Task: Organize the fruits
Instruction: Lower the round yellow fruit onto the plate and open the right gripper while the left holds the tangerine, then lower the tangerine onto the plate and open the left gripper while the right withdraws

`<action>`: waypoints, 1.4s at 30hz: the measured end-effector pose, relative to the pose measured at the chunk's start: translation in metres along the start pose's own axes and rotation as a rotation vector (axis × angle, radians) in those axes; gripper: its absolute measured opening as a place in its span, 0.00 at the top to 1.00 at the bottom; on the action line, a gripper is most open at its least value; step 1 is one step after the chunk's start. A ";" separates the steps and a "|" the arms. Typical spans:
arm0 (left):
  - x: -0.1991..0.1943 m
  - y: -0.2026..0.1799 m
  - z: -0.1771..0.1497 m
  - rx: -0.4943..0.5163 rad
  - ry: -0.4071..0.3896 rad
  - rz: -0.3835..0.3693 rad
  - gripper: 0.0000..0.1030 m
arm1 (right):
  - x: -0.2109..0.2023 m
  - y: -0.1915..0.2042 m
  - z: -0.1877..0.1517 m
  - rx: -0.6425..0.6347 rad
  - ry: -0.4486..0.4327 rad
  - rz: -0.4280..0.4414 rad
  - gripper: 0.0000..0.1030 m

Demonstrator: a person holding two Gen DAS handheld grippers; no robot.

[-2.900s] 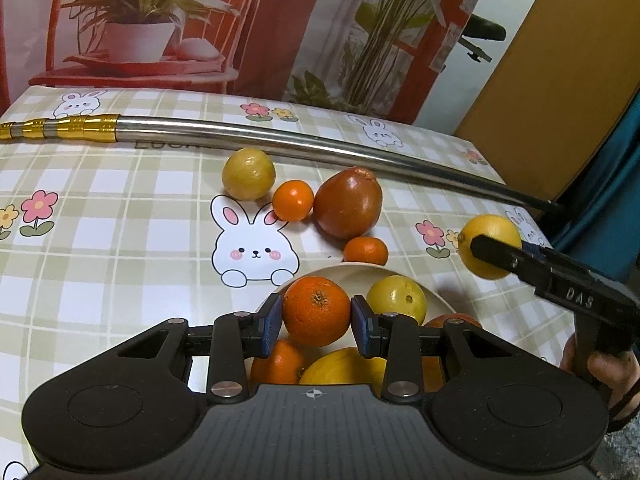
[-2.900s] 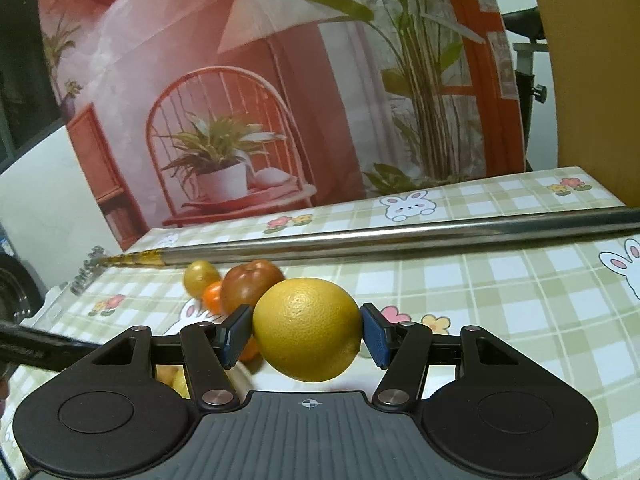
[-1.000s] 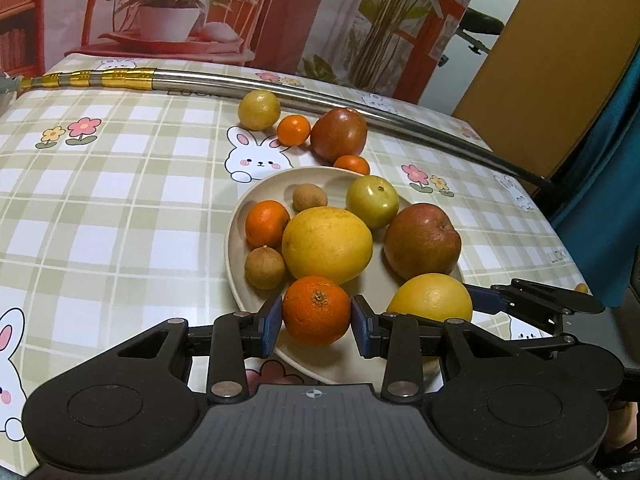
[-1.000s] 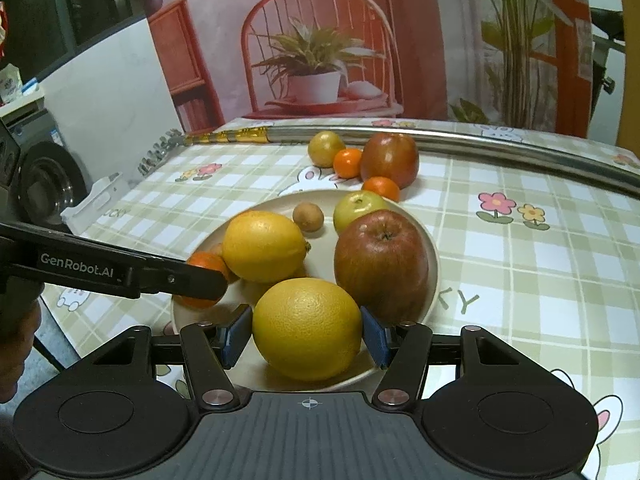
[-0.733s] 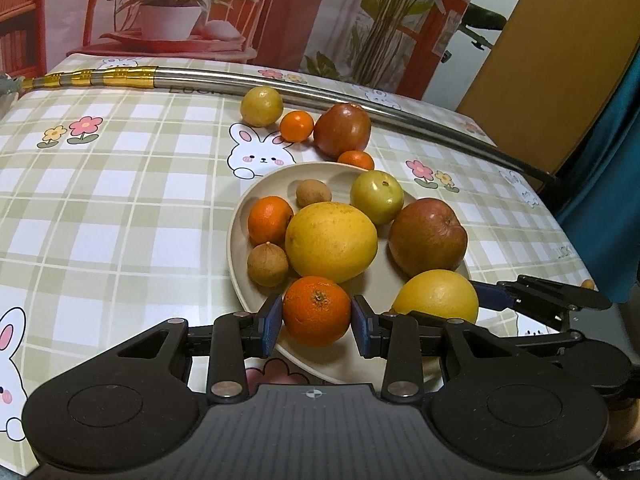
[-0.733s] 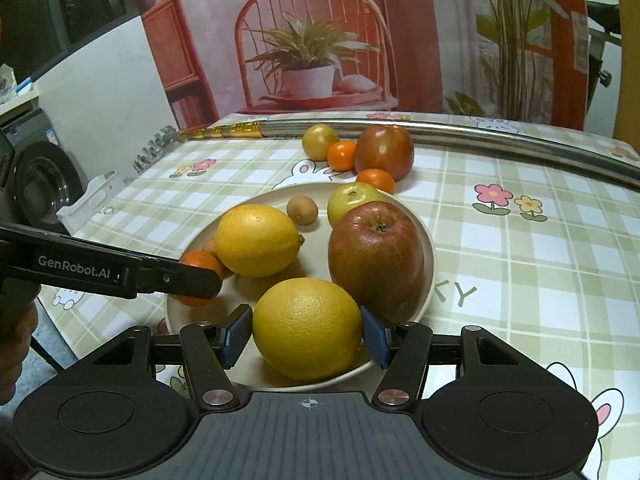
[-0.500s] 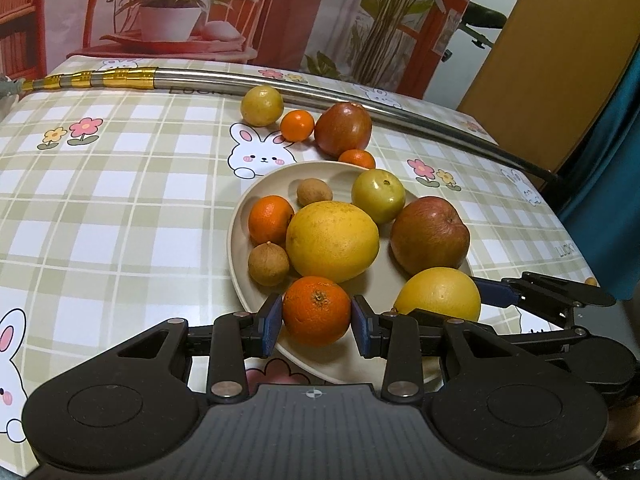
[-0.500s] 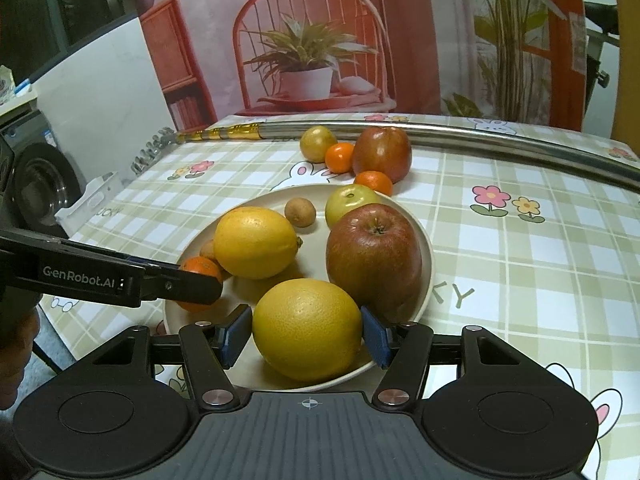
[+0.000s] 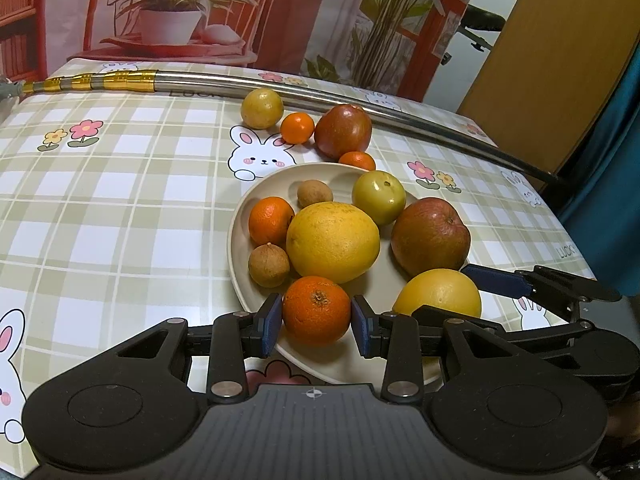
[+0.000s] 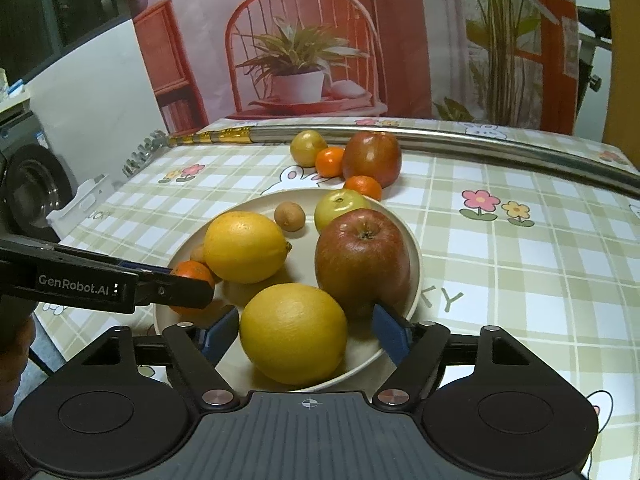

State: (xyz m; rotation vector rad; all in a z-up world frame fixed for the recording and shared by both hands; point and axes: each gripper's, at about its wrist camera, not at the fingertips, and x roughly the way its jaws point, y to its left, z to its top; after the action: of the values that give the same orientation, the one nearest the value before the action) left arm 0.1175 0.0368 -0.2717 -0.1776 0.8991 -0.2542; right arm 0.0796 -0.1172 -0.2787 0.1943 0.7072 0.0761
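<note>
My right gripper [image 10: 306, 334] has just been opening off the heavy, firm yellow citrus [image 10: 293, 334] on the plate [image 10: 414, 256], while my left gripper [image 9: 316, 325] pinches the small orange [image 9: 316, 311] across its middle.

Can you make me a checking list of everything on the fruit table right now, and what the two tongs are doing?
Surface: checked bunny tablecloth over the table.
Job's things: beige plate holds eight fruits, among them a red apple and a big lemon. Four fruits lie on the cloth behind the plate.
Clutter: long metal pole across the far side.
Grippers: left tongs shut on an orange at the plate's near edge. Right tongs have just been opening; the yellow citrus sits on the plate between the pads, gaps either side.
Cables: nothing seen.
Surroundings: printed backdrop of a potted plant on a chair.
</note>
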 end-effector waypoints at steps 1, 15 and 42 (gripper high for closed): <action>0.000 0.000 0.000 0.000 0.000 0.000 0.62 | 0.000 0.000 0.000 -0.002 -0.001 -0.003 0.30; -0.001 -0.001 -0.001 0.002 -0.003 0.002 0.61 | -0.004 0.002 0.001 -0.015 -0.022 -0.035 0.20; -0.045 0.020 0.088 0.001 -0.171 -0.008 0.53 | -0.042 -0.045 0.073 0.056 -0.206 -0.082 0.17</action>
State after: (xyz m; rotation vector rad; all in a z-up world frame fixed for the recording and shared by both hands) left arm 0.1630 0.0735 -0.1894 -0.1986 0.7290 -0.2431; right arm 0.0955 -0.1775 -0.2070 0.2231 0.5114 -0.0413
